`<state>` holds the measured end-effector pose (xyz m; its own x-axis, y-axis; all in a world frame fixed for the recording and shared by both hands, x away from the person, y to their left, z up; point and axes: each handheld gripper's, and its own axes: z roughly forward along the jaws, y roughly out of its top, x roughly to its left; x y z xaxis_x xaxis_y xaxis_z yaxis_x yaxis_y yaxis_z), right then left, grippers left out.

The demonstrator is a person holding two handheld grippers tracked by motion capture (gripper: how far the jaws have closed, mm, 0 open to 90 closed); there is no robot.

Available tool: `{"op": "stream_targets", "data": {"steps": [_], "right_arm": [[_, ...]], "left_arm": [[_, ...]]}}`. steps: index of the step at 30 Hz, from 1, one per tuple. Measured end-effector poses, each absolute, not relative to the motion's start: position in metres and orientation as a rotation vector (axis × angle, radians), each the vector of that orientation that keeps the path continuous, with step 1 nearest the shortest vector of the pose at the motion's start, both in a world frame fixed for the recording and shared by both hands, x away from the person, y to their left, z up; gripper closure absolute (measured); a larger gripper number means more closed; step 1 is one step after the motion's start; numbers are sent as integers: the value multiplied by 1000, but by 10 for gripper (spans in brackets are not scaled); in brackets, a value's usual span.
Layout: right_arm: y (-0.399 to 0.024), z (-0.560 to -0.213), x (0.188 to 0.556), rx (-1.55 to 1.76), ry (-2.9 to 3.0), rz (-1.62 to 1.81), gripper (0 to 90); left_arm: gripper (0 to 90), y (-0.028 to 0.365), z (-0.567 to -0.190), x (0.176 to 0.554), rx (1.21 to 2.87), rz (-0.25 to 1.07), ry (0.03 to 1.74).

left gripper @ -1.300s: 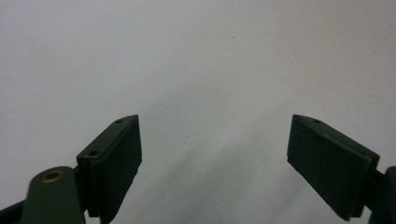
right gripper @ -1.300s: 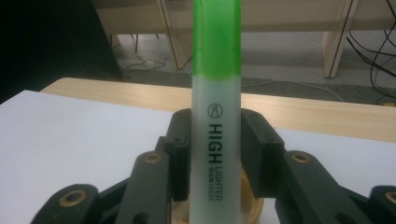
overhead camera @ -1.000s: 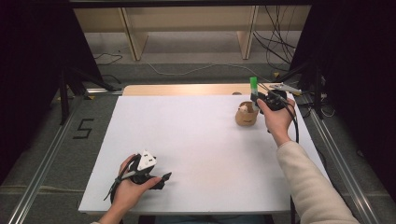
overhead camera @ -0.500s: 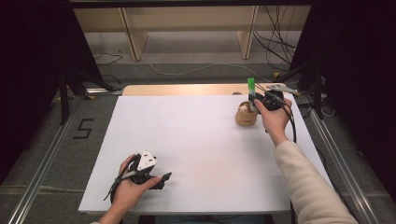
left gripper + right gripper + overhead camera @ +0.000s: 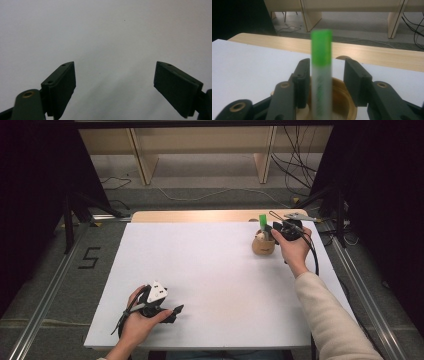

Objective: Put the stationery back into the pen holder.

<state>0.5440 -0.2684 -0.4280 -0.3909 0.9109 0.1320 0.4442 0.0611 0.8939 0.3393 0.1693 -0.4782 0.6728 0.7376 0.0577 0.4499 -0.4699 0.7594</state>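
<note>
Where the white table [image 5: 215,285] meets its near edge, toward the left corner, we see the left gripper [image 5: 172,312] lying low in the person's hand, its jaws spread wide with bare table between them. Toward the far right corner stands a round wooden pot [image 5: 263,245], and a green-capped marker [image 5: 262,221] rises upright from it. At the pot we find the right gripper [image 5: 325,82]; its jaws have just been opening and now flank the marker, the left pad just beside it, the right pad clearly apart.
</note>
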Motion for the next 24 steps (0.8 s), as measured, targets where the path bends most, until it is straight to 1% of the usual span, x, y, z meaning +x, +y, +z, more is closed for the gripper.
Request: {"op": "stream_targets", "data": {"steps": [9,12,24], "right_arm": [[-274,-425,524,1332,1886,1270,489],[-277,-424,514,1333,1908,1244,460],[-276,-424,470,1260,2019,1219,399]], "left_arm": [[178,169,-478,339,2143,498,909],[178,168,-478,339,2143,496,909],[178,168,-478,339,2144,499,911]]}}
